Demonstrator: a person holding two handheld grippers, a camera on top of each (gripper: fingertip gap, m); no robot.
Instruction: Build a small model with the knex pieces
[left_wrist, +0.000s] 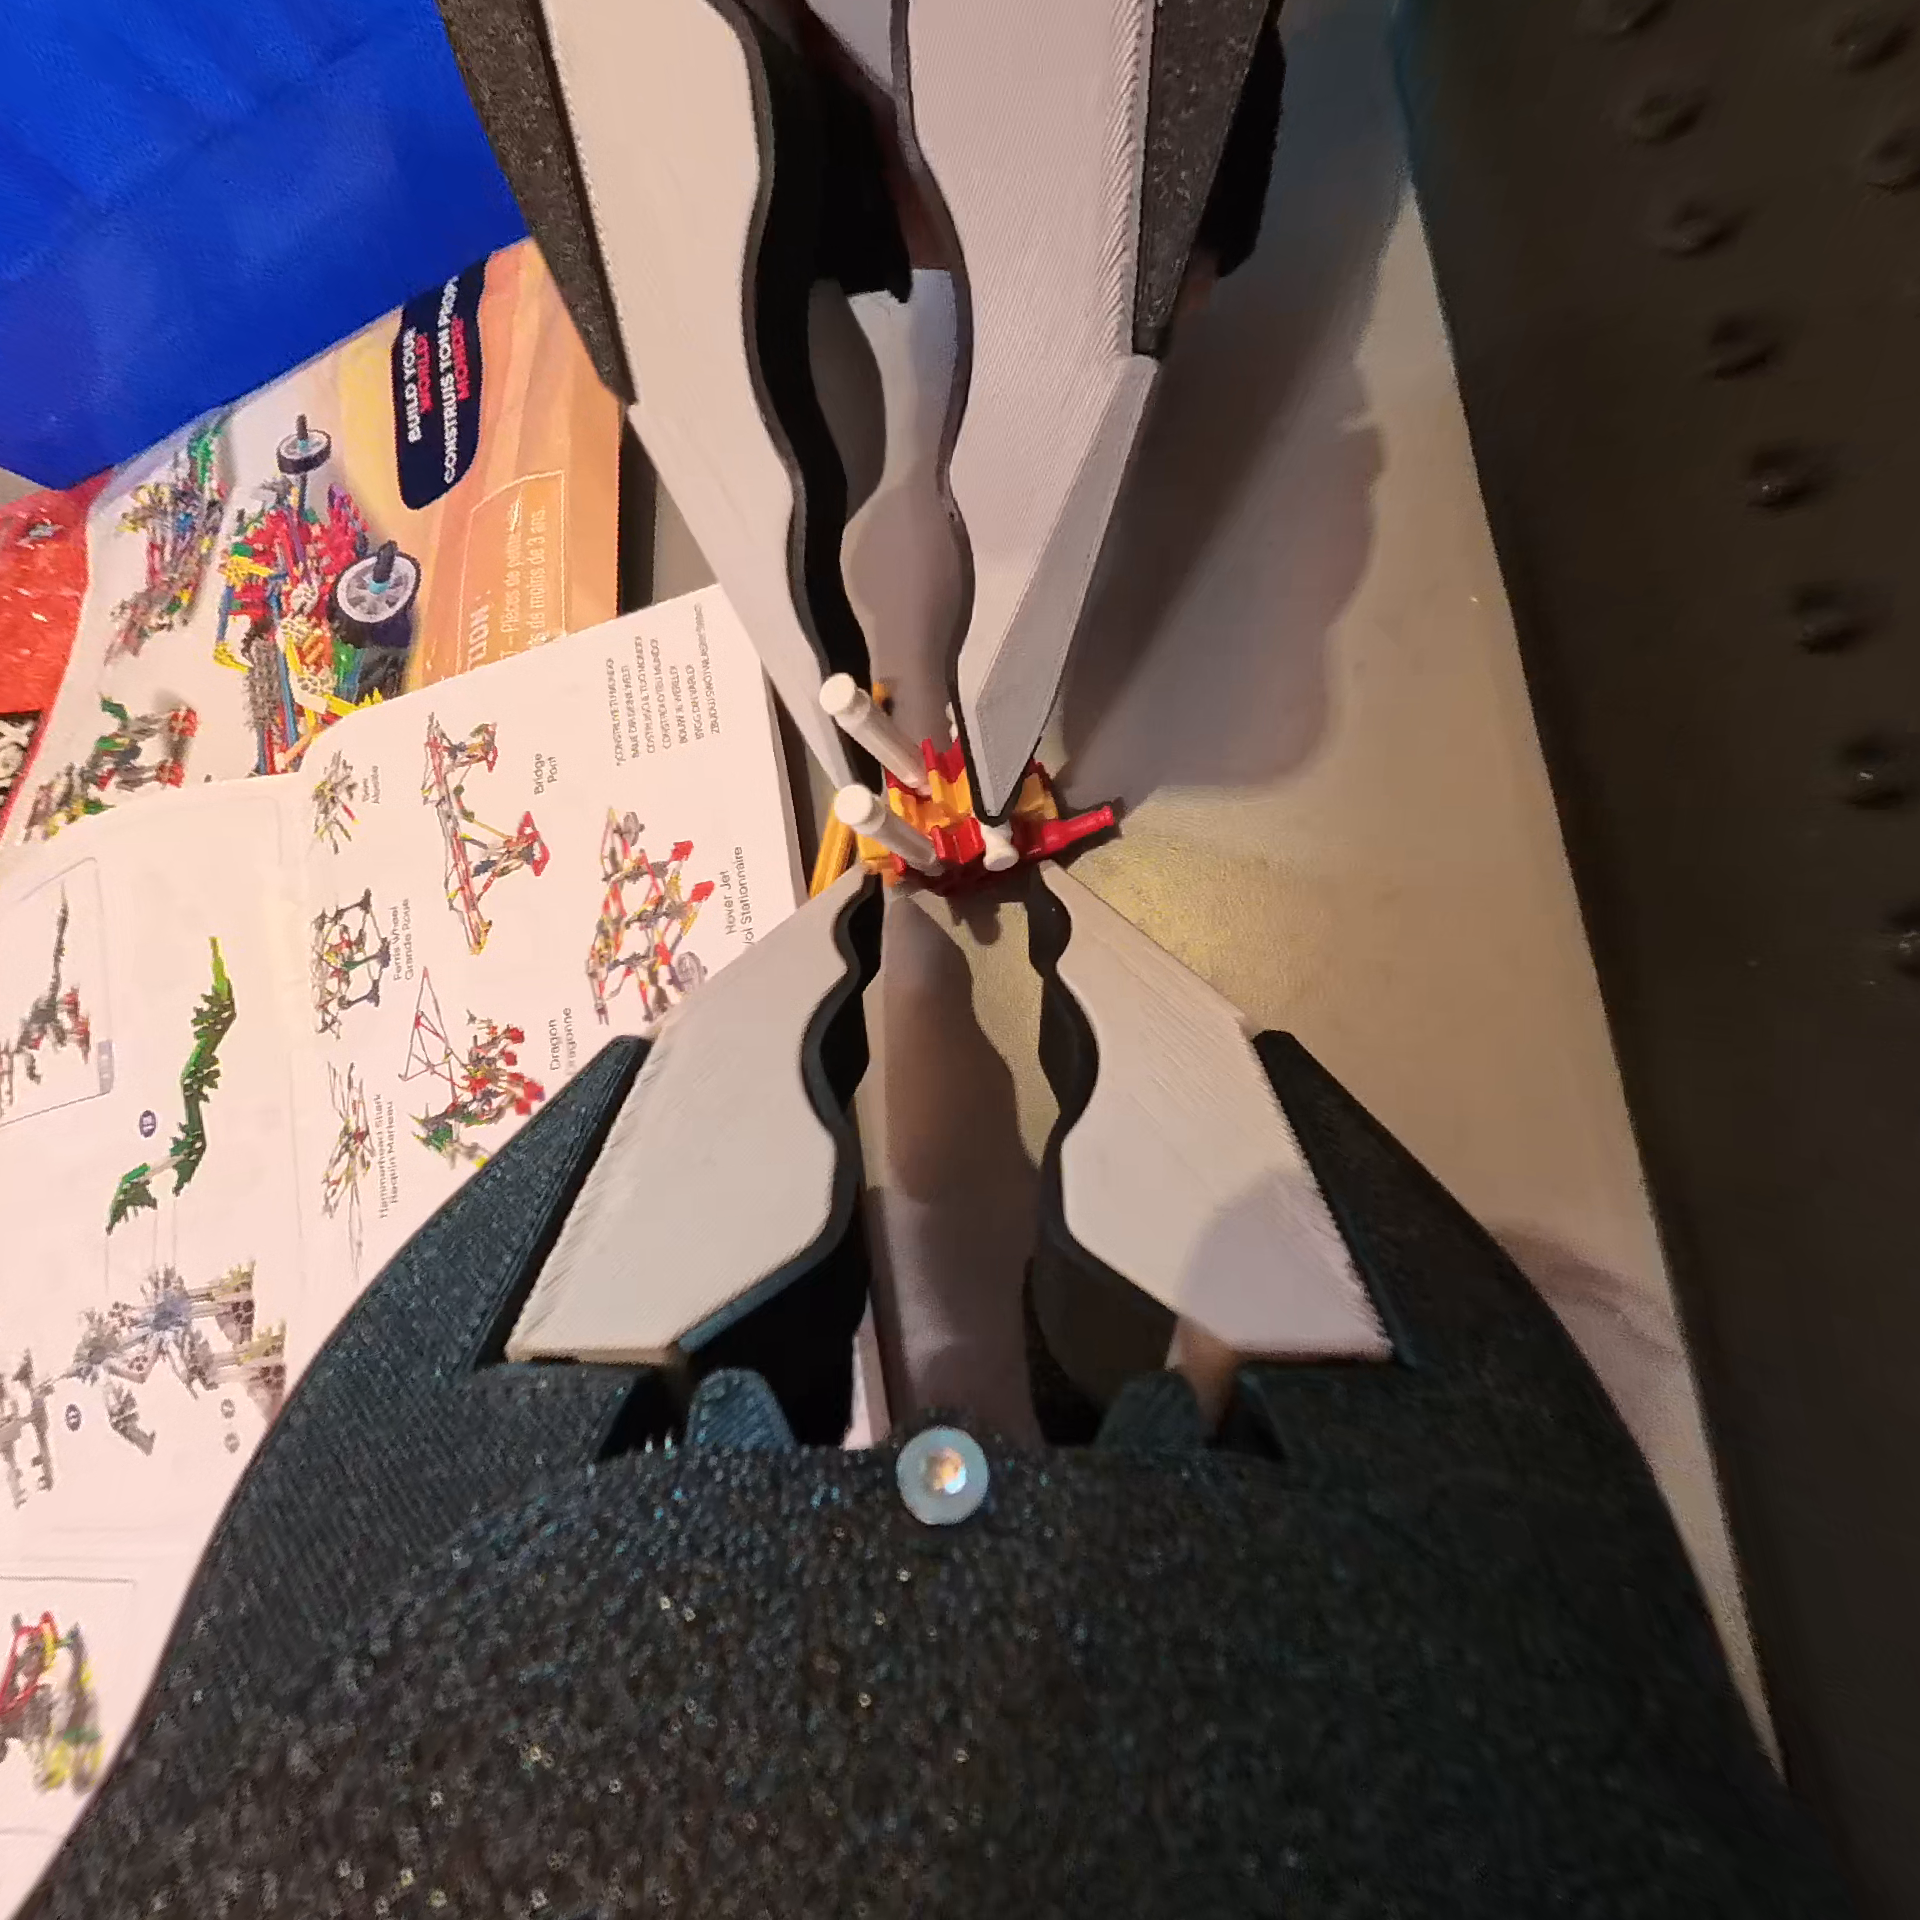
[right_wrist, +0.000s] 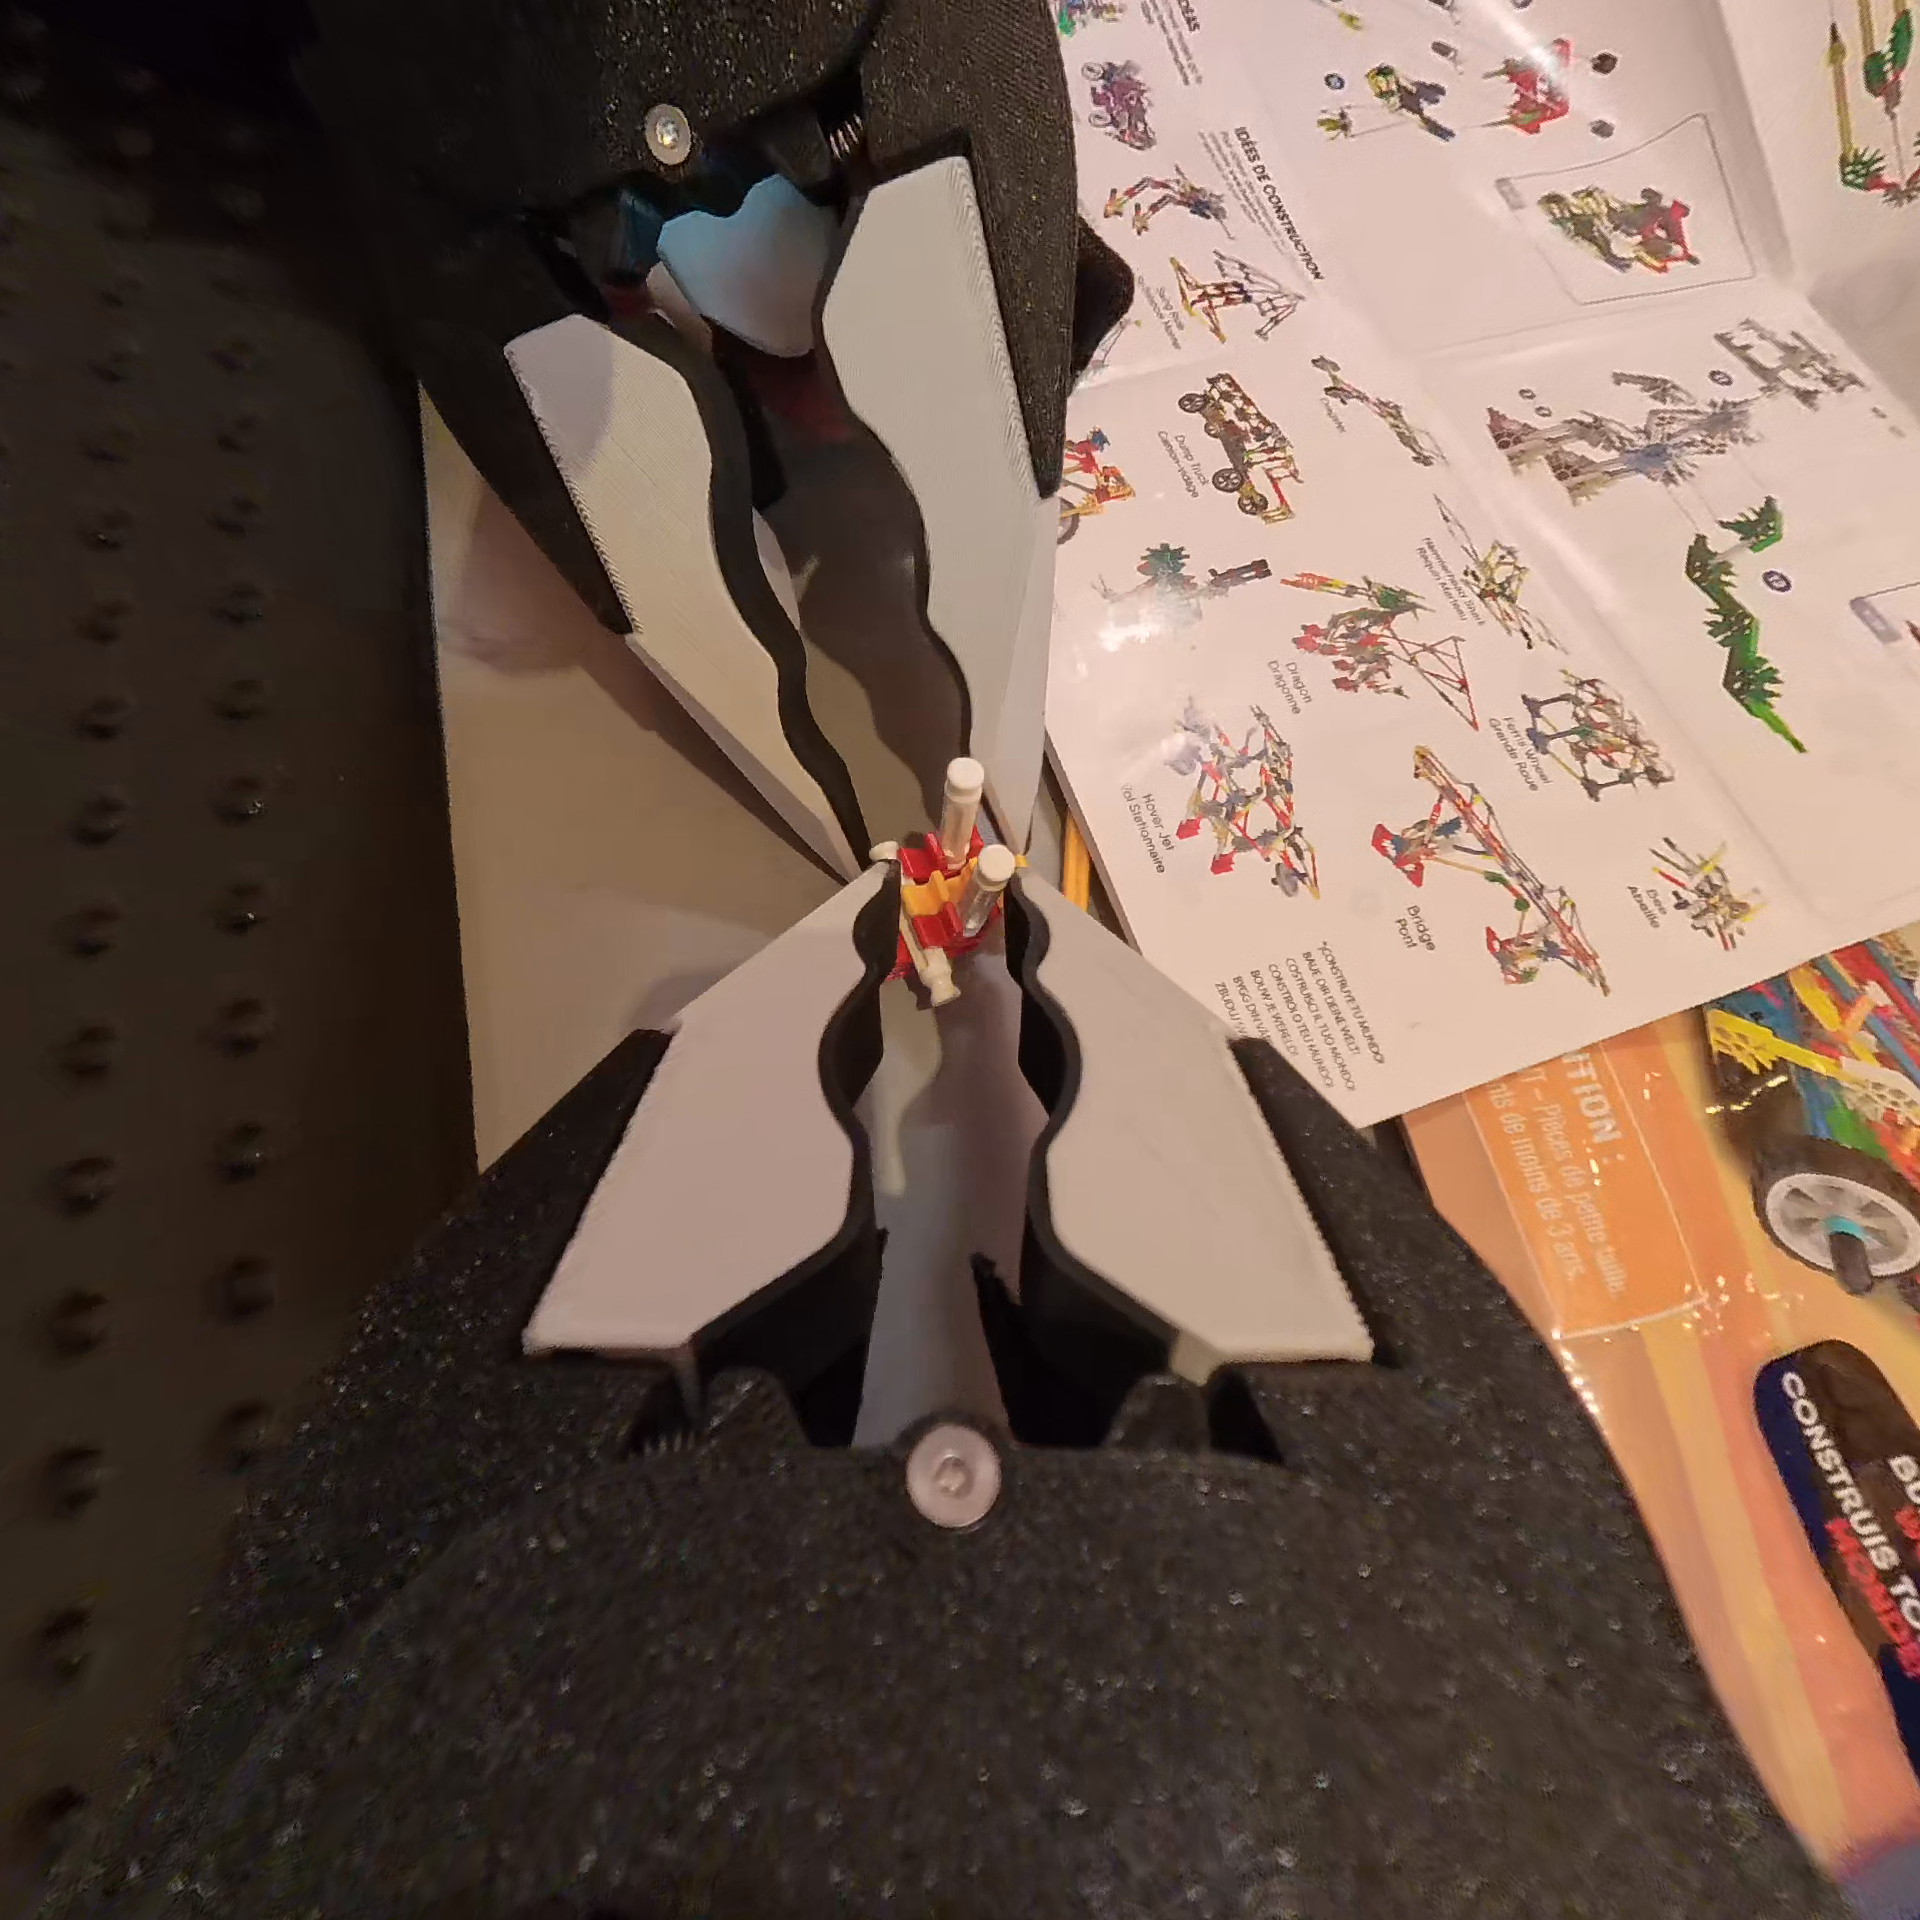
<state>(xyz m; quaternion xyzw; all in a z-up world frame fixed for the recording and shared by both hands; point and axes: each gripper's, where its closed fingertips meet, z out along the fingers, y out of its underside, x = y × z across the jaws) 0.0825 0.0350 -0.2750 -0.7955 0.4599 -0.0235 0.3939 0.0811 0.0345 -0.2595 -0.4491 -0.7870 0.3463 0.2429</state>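
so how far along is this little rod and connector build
Done: a small cluster of red and yellow connectors with white rods already plugged in. In hand: the left gripper and right gripper both pinch it, tip to tip, above the table. Left: unclear; the instruction sheet shows far bigger models, and a loose yellow rod lies beside it.

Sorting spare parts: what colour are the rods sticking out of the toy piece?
White rods, clearest in left wrist view.
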